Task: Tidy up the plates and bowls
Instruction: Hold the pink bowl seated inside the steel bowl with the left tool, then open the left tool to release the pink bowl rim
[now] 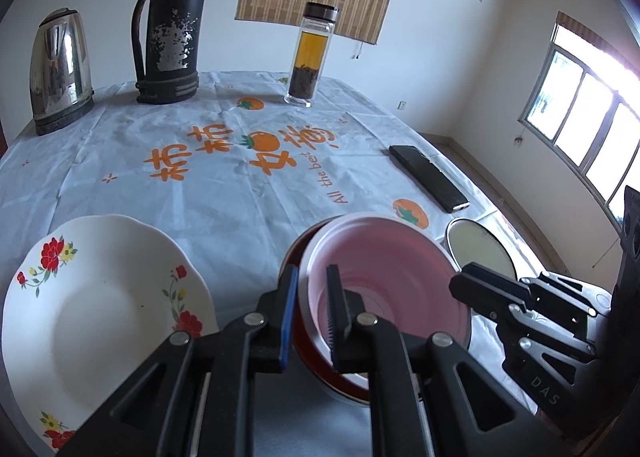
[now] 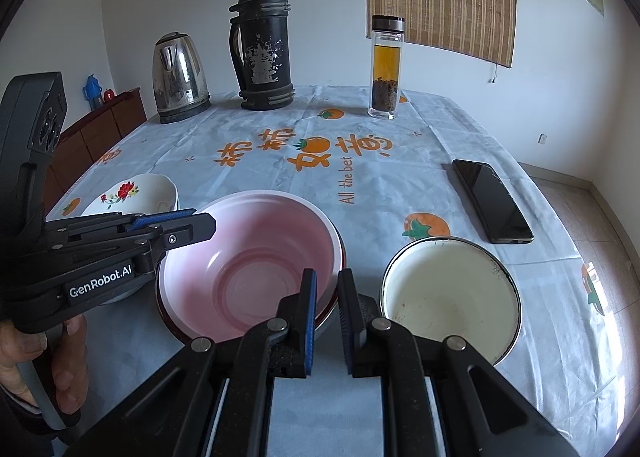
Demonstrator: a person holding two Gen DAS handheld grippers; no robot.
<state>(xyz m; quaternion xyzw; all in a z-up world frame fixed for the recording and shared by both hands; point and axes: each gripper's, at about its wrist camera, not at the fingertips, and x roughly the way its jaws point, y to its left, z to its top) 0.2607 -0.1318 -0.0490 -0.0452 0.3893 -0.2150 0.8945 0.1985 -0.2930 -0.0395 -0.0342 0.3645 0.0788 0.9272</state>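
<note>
My left claw point(image 1: 314, 317) pinches the near-left rim of the pink bowl point(image 2: 248, 257), one finger outside the wall and one inside. My right claw point(image 2: 327, 317) pinches the same bowl's rim on its near-right side, the jaws pressed close with the rim between them. The pink bowl sits nested in a dark red bowl point(image 1: 298, 341), whose edge shows just under it. My hand point(image 2: 36, 361) wraps the left claw's handle at the lower left of the right view.

Just right of the bowls sits a cream dish with a dark rim point(image 2: 450, 293), close beside them but apart. To the left lies a white flowered plate point(image 1: 100, 317), also apart from the bowls.

All rest on a pale tablecloth point(image 1: 180, 193) with orange print. Farther right lies a black phone point(image 2: 492, 201). At the far edge stand a tea bottle point(image 1: 310, 53), a worn black thermos point(image 1: 172, 25) and a steel kettle point(image 1: 60, 69).
</note>
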